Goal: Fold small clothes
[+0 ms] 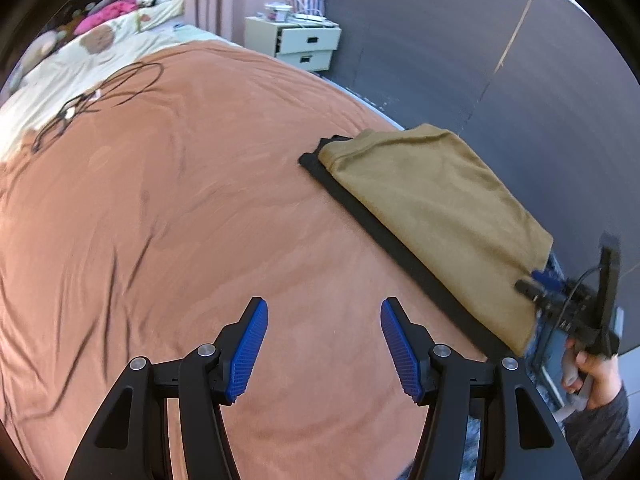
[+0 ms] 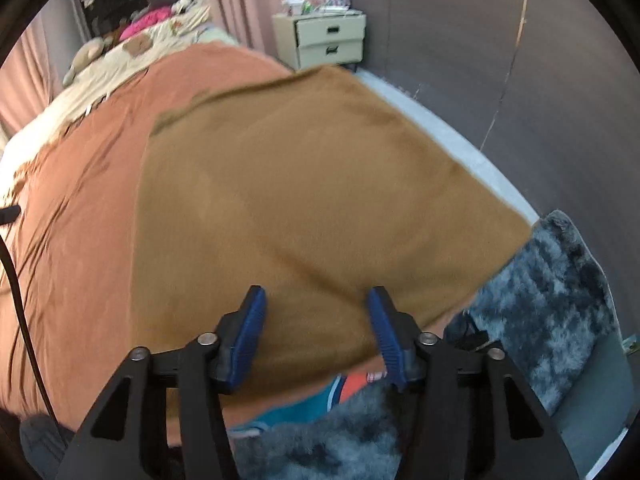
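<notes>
Left wrist view: my left gripper (image 1: 323,344) hangs over a rust-brown bedspread (image 1: 180,208), its 2 blue pads (image 1: 248,352) well apart with only bare spread between them. To the right, near the bed edge, a folded tan cloth (image 1: 432,216) lies on a black garment (image 1: 360,204) whose edge shows along its near side. At the cloth's far right corner sits my right gripper (image 1: 538,282), held in my hand (image 1: 596,376); from here I cannot tell how wide it stands. Black cables (image 1: 100,96) lie far back on the bed, and a cream nightstand (image 1: 300,42) stands by the wall.

Right wrist view: my right gripper (image 2: 316,334) hovers above the tan cloth (image 2: 304,184), pads parted, gripping nothing. A teal and orange garment (image 2: 320,396) peeks from under the cloth's near edge. A grey fluffy rug (image 2: 560,280) lies to the right.
</notes>
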The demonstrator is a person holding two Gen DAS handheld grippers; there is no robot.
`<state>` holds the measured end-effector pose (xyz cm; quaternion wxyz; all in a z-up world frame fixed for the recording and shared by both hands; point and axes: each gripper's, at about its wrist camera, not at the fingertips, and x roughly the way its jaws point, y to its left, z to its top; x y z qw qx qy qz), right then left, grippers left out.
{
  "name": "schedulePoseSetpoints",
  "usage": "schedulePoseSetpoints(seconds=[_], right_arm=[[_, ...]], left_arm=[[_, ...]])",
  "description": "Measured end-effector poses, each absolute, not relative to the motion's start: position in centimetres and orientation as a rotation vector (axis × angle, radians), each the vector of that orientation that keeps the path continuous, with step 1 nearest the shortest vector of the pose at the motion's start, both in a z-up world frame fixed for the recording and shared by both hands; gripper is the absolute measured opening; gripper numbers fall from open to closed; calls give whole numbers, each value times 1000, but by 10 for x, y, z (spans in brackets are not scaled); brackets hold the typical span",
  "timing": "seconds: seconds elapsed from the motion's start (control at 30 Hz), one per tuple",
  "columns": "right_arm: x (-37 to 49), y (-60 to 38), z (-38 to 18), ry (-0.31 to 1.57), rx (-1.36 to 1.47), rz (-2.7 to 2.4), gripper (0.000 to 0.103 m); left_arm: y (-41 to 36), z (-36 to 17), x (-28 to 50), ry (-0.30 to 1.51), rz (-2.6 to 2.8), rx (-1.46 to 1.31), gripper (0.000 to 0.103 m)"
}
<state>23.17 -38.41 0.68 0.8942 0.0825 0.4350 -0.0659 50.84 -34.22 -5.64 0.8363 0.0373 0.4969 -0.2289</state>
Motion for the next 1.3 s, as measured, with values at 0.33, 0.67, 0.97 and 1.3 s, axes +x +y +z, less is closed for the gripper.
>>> schedulePoseSetpoints(seconds=[0.33,0.67,0.97,1.3], right_arm=[[186,-377,37,894,194,-94,52],[122,-358,84,810,168,-103,83],[66,-330,115,759,141,-141,103],[16,-305,137,716,146,-107,103]], left_arm=[[-310,-5,453,975,-453,57,76],[-279,50,399,889,-414,51,103],[-249,89,347,852,-395,92,103],[-200,119,299,798,-357,35,103]])
